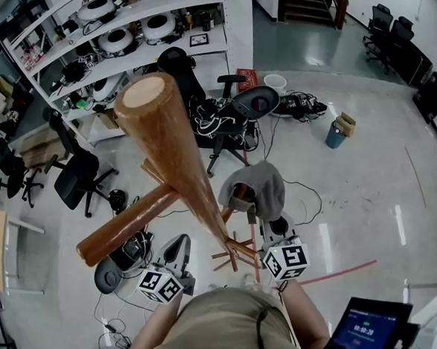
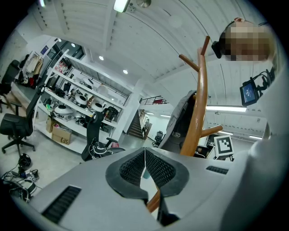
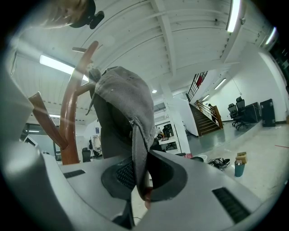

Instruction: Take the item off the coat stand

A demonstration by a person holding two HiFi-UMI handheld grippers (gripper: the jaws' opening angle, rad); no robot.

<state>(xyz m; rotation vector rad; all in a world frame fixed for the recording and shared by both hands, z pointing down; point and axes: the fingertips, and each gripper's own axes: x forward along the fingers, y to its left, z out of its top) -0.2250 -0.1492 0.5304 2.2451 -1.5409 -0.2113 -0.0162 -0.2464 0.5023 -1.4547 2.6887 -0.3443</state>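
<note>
On the coat stand [image 1: 177,154], grey cap [image 3: 123,103], long axis vertical, hem in clamped right gripper [image 3: 141,180] jaws; left gripper [image 2: 145,168] closed, empty.

Glossy wooden coat stand [image 1: 165,140]; matt grey cloth cap [image 1: 261,186].

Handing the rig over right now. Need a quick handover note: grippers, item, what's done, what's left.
Right gripper: shut on the lower edge of the grey cap.
Left gripper: shut, empty, close beside the coat stand.
Cap: hanging on a peg of the stand, not yet off.
Done: cap gripped.
Left: lift the cap off the peg and bring it clear of the stand.
</note>
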